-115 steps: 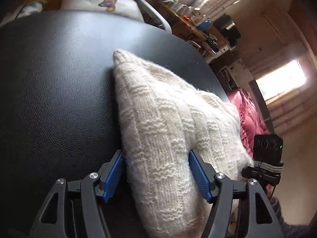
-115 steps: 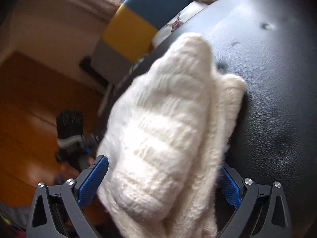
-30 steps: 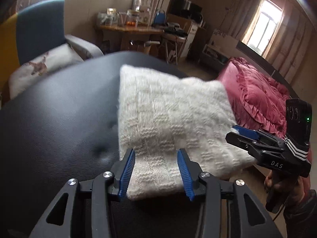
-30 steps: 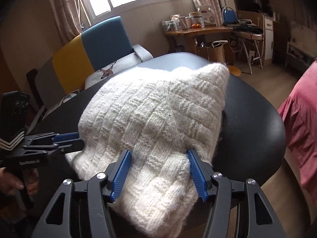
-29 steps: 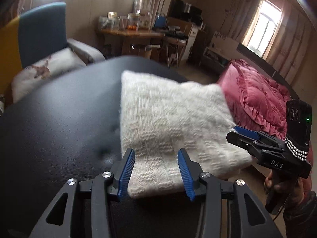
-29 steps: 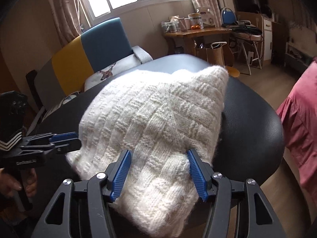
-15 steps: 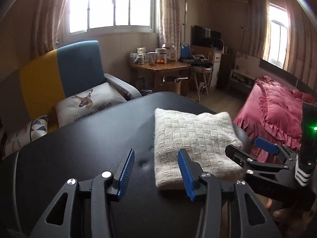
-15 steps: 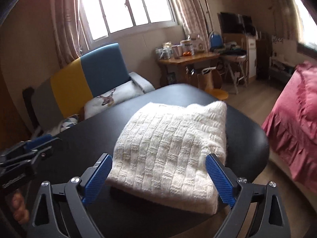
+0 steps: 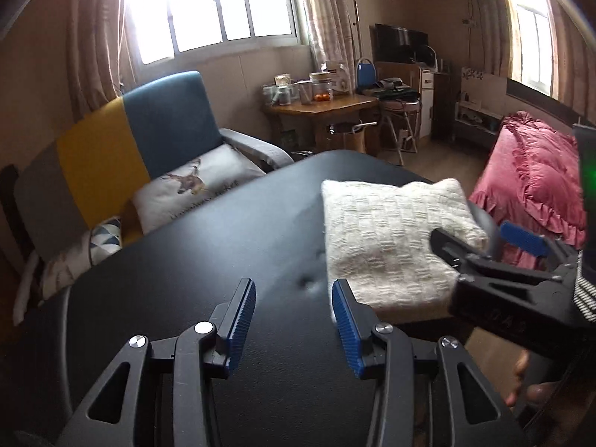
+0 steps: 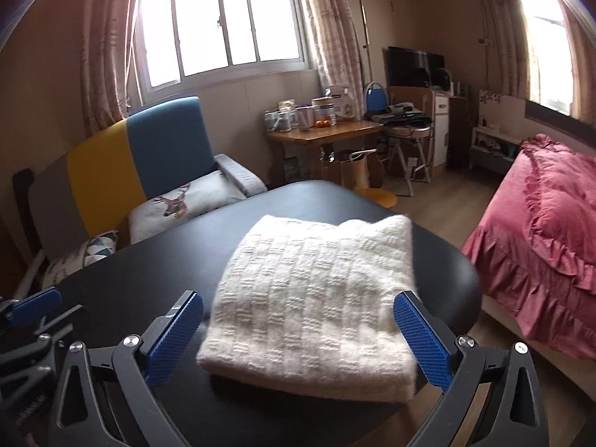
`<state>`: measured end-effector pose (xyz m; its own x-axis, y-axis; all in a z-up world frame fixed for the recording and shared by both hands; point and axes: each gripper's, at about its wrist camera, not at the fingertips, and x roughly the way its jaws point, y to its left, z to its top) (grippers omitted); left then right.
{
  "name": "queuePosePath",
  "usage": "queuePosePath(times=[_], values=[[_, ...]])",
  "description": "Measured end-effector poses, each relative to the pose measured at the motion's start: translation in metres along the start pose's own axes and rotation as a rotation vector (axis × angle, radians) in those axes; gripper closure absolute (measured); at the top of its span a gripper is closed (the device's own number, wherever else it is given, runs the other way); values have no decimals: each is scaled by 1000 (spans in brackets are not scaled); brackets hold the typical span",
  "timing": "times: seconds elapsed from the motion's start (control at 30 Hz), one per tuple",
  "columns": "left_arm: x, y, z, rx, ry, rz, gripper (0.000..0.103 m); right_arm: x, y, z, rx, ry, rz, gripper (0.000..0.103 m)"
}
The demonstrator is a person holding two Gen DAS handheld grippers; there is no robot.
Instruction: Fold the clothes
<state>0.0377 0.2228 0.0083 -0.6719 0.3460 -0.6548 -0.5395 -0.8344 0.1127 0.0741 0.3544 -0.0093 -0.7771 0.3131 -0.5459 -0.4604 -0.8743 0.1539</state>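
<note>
Two grippers: both are hovering with nothing between their blue pads.
Left gripper [image 9: 294,320]: jaws are standing apart, over bare table, left of the knit.
Right gripper [image 10: 298,331]: jaws are spread wide, framing the knit's near edge without touching it.
Garment: cream-white chunky basket-weave knitted garment [image 10: 316,298] is lying as a thick, squared, layered bundle, so it is already sitting folded.
Place: it is resting on the black padded leather-look round table [image 10: 156,283], toward the right and far side, its far right corner nearing the rim.
Pointing: the stacked open edges are facing near; two small peaks are showing along the far edge.
Long axis: close to square; judged as running slightly longer near to far, angled a little rightward.
Doing it well: if any tidying is remaining, judged best to be keeping both grippers low and level, nudging the edges flush rather than lifting the layers.
Beyond: blue-and-yellow sofa [image 10: 149,149] far left, pink ruffled bed [image 10: 540,242] right.
</note>
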Motion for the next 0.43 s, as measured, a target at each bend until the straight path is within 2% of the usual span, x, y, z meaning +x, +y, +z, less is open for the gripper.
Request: queuePosePath(times=[0.17, 0.43], values=[[1, -9, -2, 11, 4, -48, 60, 12, -6, -6, 16, 37, 47, 0], [-1, -17, -2, 20, 12, -104, 60, 12, -9, -11, 29, 46, 36, 0]])
